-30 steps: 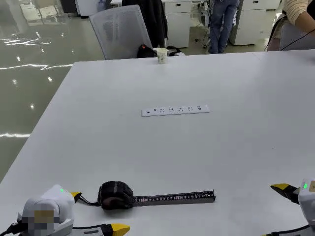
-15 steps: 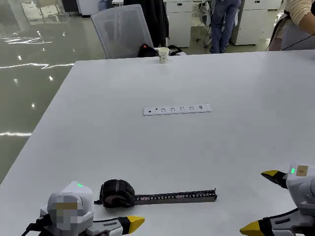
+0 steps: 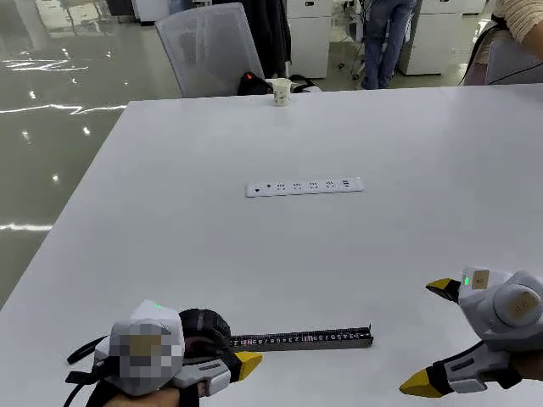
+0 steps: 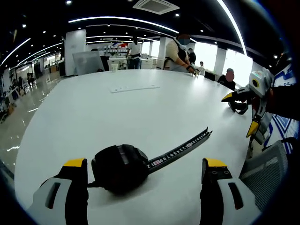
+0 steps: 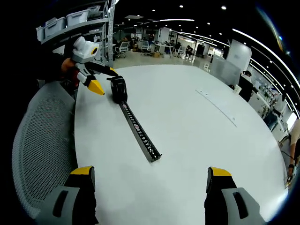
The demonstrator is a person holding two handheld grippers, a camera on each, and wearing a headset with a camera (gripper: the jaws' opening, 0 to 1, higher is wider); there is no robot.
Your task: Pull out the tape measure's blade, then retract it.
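A black tape measure case [image 3: 206, 326] lies near the front left of the white table [image 3: 339, 254]. Its blade [image 3: 305, 340] is drawn out flat to the right and ends in a hook [image 3: 370, 334]. My left gripper [image 3: 222, 349] is open, and its jaws straddle the case [image 4: 119, 168] without touching it. The blade [image 4: 180, 150] runs out between the left gripper's [image 4: 144, 164] yellow tips. Open too, my right gripper [image 3: 428, 337] hovers to the right of the blade's end. In the right gripper view, the blade [image 5: 139, 133] lies ahead of the right gripper [image 5: 151, 172], which holds nothing.
A white power strip [image 3: 304, 186] lies flat at the table's middle. A paper cup [image 3: 281, 91] stands at the far edge, with a grey mesh chair [image 3: 212, 51] behind it. A person [image 3: 386, 38] stands further back in the room.
My left gripper has moved forward, so its jaws now flank the tape case. The right gripper has come in from the right edge toward the blade's end. The tape has not moved.
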